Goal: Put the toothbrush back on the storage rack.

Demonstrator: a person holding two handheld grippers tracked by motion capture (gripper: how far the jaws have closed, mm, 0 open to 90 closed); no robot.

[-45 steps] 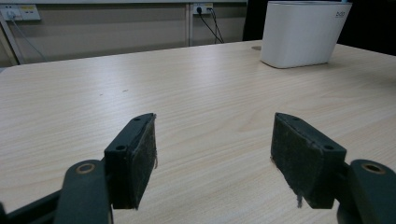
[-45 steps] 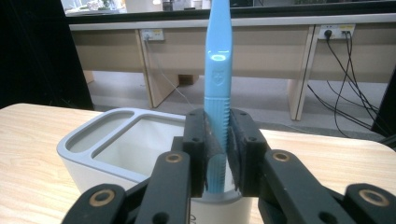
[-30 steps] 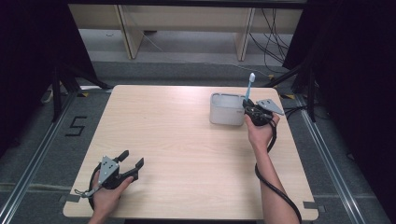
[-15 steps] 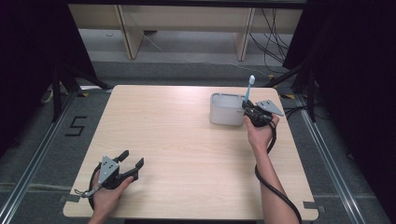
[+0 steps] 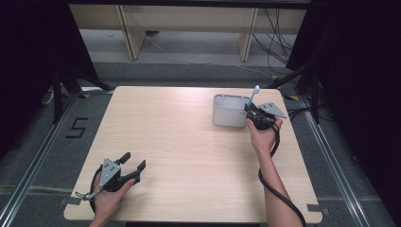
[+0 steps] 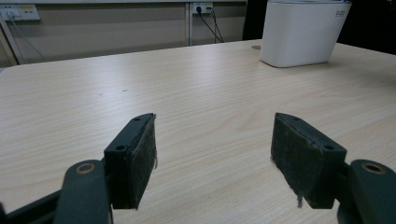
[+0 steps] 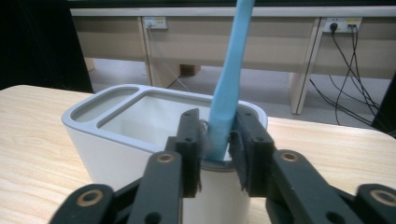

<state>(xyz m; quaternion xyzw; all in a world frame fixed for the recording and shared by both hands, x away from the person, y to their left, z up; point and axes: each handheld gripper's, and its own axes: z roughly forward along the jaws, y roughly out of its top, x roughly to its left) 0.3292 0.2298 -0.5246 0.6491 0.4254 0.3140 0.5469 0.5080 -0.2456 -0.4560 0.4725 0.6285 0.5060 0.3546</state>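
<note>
A light blue toothbrush (image 5: 253, 96) stands tilted in the right end of a white two-compartment holder (image 5: 227, 113) at the table's far right. My right gripper (image 5: 249, 109) is at the holder's right end. In the right gripper view the blue handle (image 7: 231, 70) rises between the jaws of the right gripper (image 7: 215, 140). These jaws have just been opening and now stand slightly apart around the handle, which rests in the holder (image 7: 121, 135). My left gripper (image 5: 134, 161) lies open near the table's front left with nothing between its pads (image 6: 212, 149).
The wooden table (image 5: 189, 142) is bare between the two hands. From the left gripper view the holder (image 6: 301, 32) stands far off at the upper right. A black cable (image 5: 279, 194) trails along the right forearm. Desk legs and wall sockets lie beyond the far edge.
The toothbrush head sits a little lower than before, so the brush has sunk into the holder. Both hands have kept their places.
</note>
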